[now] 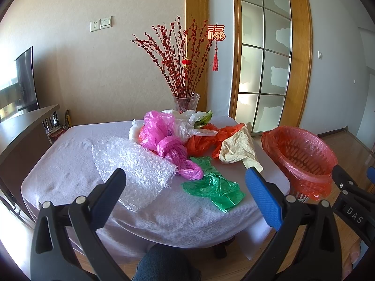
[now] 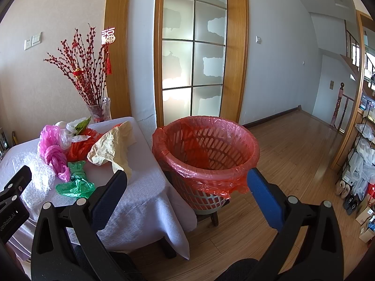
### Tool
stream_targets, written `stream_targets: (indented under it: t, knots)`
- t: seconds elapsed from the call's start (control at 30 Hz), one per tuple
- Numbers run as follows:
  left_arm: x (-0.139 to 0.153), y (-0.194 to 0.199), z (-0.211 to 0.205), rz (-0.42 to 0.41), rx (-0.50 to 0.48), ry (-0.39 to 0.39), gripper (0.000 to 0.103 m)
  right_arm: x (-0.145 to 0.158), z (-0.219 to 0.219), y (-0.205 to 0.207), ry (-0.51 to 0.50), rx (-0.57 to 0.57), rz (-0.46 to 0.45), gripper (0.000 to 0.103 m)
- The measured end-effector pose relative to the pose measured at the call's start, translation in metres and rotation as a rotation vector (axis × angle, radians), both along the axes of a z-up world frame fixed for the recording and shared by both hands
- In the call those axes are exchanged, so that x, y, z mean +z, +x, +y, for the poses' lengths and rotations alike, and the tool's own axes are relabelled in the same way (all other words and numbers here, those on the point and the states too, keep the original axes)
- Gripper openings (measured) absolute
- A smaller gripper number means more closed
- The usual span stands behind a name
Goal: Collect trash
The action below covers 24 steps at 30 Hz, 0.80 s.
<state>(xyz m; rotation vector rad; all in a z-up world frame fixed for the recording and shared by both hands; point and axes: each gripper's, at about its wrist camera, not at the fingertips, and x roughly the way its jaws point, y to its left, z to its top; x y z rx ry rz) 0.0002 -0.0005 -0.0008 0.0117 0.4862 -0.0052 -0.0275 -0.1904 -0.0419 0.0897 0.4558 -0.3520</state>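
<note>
Left wrist fisheye showed the left tool spread wide and holding nothing, its black arms tipped with ribbed blue pads, hovering off the near edge of the desk, which was draped in a pale, nubbly cloth. On that cloth lay the trash: a stiff, pebbly sheet of clear bubble wrap nearest the left finger, a twisted glossy pink bag, a crinkled green bag, an orange bag, a thin white bag and a creased cream paper. Behind them stood a flared glass vase of red budded branches.

Right wrist fisheye showed the right tool equally wide and empty, facing a round slotted plastic basket lined with a thin, wrinkled red bag, standing just beside the desk's right edge. Wooden plank floor stretched beyond.
</note>
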Motion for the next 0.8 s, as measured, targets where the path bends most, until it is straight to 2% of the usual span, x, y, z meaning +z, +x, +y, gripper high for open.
stream_targets:
  t: [0.27, 0.3, 0.57, 0.8]
  knots:
    - [-0.001, -0.009, -0.005, -0.001, -0.001, 0.004, 0.099, -0.001, 0.0, 0.002, 0.003, 0.004, 0.001, 0.101]
    - [-0.01, -0.003, 0.003, 0.006, 0.0, -0.002, 0.099, -0.003, 0.0, -0.001, 0.003, 0.004, 0.0, 0.101]
    - [-0.016, -0.006, 0.007, 0.005, -0.002, 0.0, 0.099, -0.002, 0.001, 0.002, 0.009, 0.003, 0.001, 0.101]
    - [-0.013, -0.004, 0.005, 0.01, 0.0, 0.002, 0.099, -0.004, 0.0, 0.002, 0.015, 0.004, 0.002, 0.101]
